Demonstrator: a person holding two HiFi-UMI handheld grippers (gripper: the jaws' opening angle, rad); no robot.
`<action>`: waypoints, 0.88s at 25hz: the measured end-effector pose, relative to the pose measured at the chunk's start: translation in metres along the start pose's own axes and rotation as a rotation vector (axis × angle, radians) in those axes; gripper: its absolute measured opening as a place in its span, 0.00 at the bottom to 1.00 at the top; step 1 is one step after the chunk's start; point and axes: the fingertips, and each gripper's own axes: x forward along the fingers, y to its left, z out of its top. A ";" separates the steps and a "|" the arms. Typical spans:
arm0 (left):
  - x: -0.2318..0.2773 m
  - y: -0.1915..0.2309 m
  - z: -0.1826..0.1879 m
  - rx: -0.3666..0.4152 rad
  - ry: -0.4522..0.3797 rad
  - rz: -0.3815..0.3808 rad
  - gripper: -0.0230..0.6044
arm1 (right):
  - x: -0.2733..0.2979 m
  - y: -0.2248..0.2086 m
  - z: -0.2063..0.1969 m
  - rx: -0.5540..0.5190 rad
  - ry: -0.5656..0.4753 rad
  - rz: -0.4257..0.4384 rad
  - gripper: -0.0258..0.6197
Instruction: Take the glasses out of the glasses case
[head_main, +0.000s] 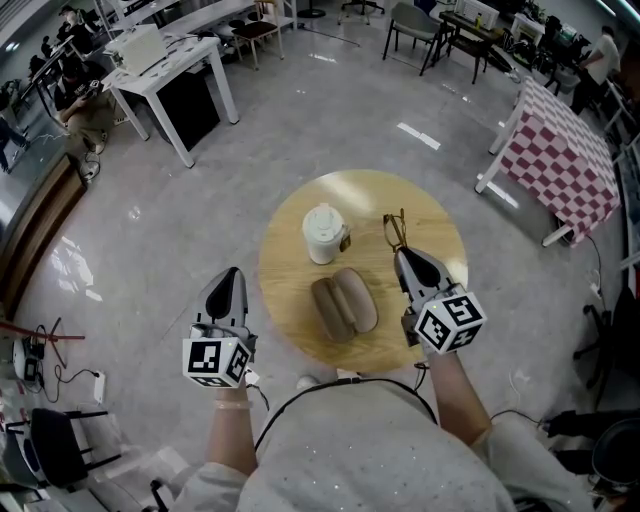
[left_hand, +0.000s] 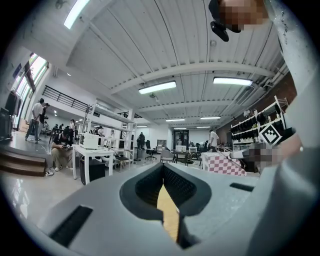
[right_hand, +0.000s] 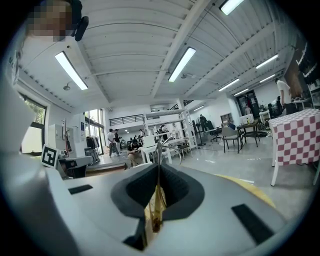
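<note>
**Glasses in the right gripper, above the right side of the tabletop**

The right gripper hangs over the right part of the round wooden tabletop; its jaws are closed on the glasses, which stick out from the jaw tips toward the far edge. In the right gripper view the jaws of the right gripper press together on the thin metal frame of the glasses, and the frame stands up out of the slit between them.

The glasses case lies near the middle of the tabletop, a little toward the near edge; it seems to lie open in two halves, a darker one at the left and a lighter one at the right, but it is too small in the head view to be sure. The glasses are apart from the case and to its right. A white cup with a lid stands just behind the case, toward the far edge.

The left gripper is off the table, beyond its left edge, above the grey floor; in the left gripper view the jaws of the left gripper meet at the tips and hold nothing.
</note>
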 end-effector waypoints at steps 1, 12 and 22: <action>0.000 0.000 0.000 0.000 0.000 0.001 0.04 | 0.000 0.000 0.000 -0.001 -0.001 0.001 0.07; 0.000 0.002 -0.001 -0.003 0.001 0.001 0.04 | 0.000 0.000 0.000 0.003 -0.002 -0.002 0.07; -0.004 0.005 -0.002 -0.004 0.002 0.002 0.04 | -0.001 0.004 -0.004 0.014 0.001 -0.005 0.07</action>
